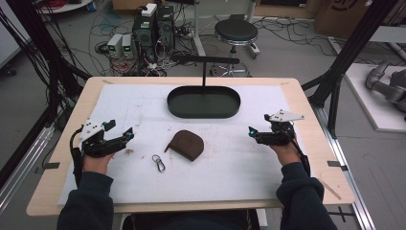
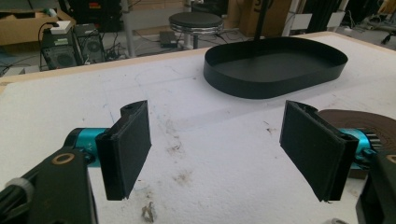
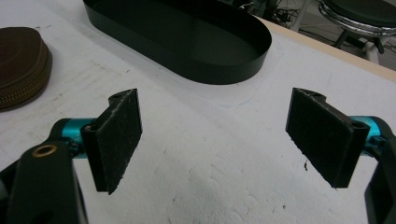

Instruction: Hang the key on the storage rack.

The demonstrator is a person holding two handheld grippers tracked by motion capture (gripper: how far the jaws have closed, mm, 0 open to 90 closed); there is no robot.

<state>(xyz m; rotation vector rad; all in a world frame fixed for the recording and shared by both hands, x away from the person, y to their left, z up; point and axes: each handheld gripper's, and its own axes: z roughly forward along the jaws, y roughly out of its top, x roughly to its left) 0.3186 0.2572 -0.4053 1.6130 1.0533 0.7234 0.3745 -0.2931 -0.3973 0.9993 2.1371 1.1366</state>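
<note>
Between the two grippers, on the white foam mat (image 1: pixel 230 167), lie a brown zipped leather pouch (image 1: pixel 186 144) and, just beside it, a small metal key-ring clip (image 1: pixel 158 162). Nothing is grasped yet: the left gripper (image 1: pixel 128 134) and right gripper (image 1: pixel 252 131) both hover with jaws spread wide (pads bare). The black oval metal tray (image 1: pixel 203 102) sits behind. Next, probably, one gripper must close in on the pouch.

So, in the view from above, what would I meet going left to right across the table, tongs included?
Left tongs → metal clip → brown pouch → right tongs. The black tray sits farther back, spanning the middle, so it has no clear place in this order.
</note>
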